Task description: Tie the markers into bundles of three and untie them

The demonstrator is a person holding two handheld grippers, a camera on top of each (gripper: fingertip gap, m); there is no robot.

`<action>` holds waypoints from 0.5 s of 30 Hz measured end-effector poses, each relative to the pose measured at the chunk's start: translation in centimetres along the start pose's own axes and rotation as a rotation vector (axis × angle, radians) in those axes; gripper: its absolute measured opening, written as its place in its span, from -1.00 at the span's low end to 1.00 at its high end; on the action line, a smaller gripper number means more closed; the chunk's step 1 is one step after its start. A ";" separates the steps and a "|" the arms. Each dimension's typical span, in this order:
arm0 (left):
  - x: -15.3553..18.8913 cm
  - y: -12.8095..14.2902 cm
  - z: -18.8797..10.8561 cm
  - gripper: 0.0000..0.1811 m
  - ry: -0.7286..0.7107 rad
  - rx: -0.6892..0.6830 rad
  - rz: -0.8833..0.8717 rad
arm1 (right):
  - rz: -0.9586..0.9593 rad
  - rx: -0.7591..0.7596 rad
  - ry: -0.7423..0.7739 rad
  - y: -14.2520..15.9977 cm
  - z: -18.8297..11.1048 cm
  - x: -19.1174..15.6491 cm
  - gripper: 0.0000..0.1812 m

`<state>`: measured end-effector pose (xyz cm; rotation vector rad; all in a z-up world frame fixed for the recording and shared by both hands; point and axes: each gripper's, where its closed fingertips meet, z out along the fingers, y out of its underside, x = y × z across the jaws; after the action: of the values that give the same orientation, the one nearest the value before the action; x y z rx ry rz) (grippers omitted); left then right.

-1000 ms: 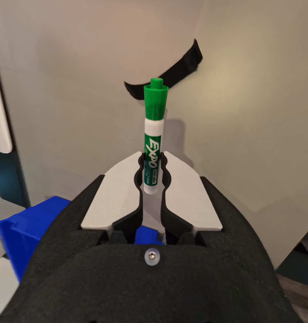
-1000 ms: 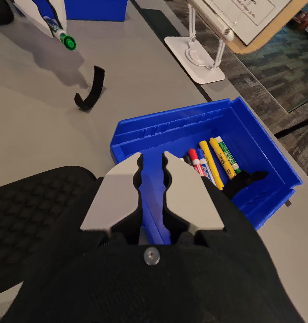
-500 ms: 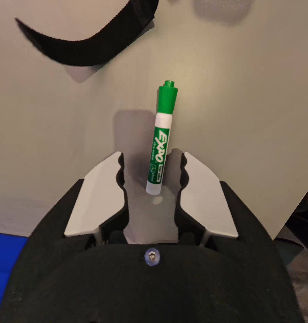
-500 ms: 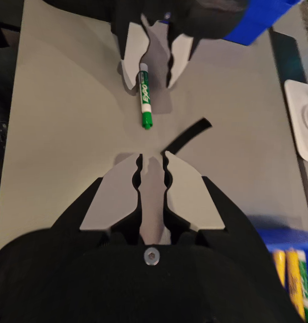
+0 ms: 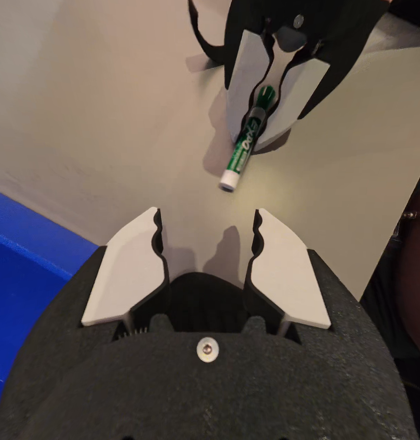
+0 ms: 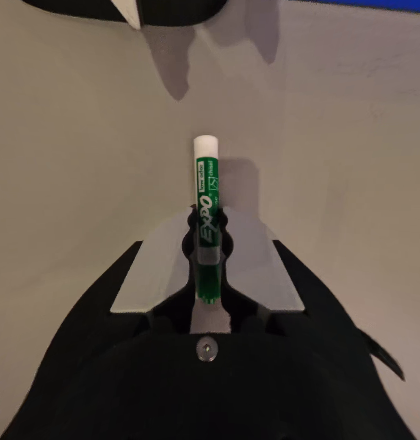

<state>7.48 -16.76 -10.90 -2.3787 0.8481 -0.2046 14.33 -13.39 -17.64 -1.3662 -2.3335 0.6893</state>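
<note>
A green marker with a white barrel end lies along the grey table, cap end toward my right gripper. My right gripper is shut on it around the cap and the middle of the barrel. I cannot tell whether the marker touches the table or is just off it. In the left wrist view the marker and the right gripper show at the upper right. My left gripper is open and empty, a short way back from the marker's white end. A black strap lies curled beyond the right gripper.
A blue bin stands at the left of my left gripper and its edge shows at the top of the right wrist view. The strap's end shows beside my right gripper. The table edge runs down the right. One gripper's finger ends stand about 11 centimeters off the other's.
My left gripper let go of the green marker, laid it on the table, opened wide and drew back. My right gripper came over from the marker bin and shut on the marker's cap end.
</note>
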 end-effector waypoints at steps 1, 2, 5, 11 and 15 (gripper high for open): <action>0.1 0.2 -0.2 -0.18 -0.002 0.006 0.001 | 0.013 0.004 -0.019 -0.2 -0.1 -0.3 -0.78; 0.2 0.4 -0.3 -0.18 -0.001 0.016 0.001 | 0.011 0.010 -0.014 -0.5 -0.4 -0.3 -0.78; 0.6 0.5 -0.6 -0.18 -0.005 0.061 0.003 | -0.040 0.108 0.055 -2.5 -4.9 -0.4 -0.78; 2.4 2.3 -1.5 -0.18 0.027 0.083 0.001 | -0.023 0.140 0.387 3.4 -25.6 5.2 -0.78; 3.5 3.2 -1.6 -0.18 0.042 0.059 0.011 | 0.292 -0.120 0.330 17.2 -28.8 8.3 -0.78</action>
<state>7.97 -21.69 -11.62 -2.3217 0.8629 -0.2717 37.66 7.74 -3.38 -1.7476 -1.9649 0.3673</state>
